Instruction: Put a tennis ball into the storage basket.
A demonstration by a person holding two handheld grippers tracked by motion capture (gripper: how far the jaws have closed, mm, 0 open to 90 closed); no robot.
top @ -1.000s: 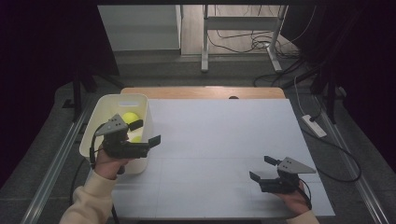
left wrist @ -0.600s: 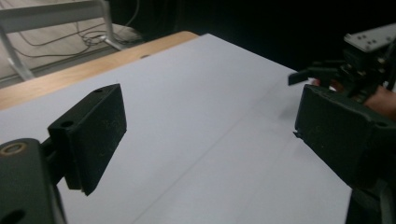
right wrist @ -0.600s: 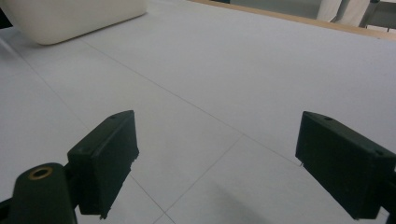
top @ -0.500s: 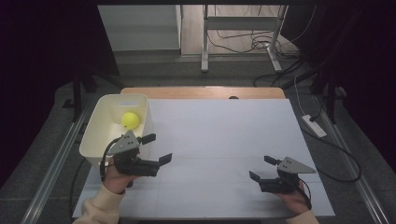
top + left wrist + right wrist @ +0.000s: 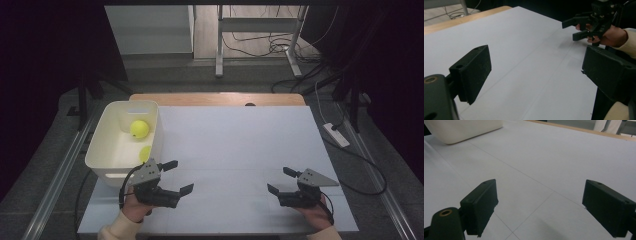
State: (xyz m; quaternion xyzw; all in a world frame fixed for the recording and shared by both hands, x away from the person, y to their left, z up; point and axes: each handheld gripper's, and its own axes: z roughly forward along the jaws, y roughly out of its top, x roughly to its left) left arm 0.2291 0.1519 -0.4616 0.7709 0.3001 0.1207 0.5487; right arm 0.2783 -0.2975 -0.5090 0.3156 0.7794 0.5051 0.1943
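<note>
A white bin stands at the table's left edge with a yellow ball inside it. A second yellow shape lies low against the bin's right wall. My left gripper is just in front of the bin's near right corner, low over the white sheet, jaws open and empty. In the left gripper view its jaws stand wide apart over bare sheet. My right gripper rests at the near right, open and empty. It also appears far off in the left gripper view.
The bin's corner shows at the top left of the right gripper view. A wooden table edge runs along the far side. A power strip and cables lie on the floor to the right.
My left gripper has come away from above the bin, moving down and toward the near side of the table, and is now in front of the bin. The right gripper has stayed put.
</note>
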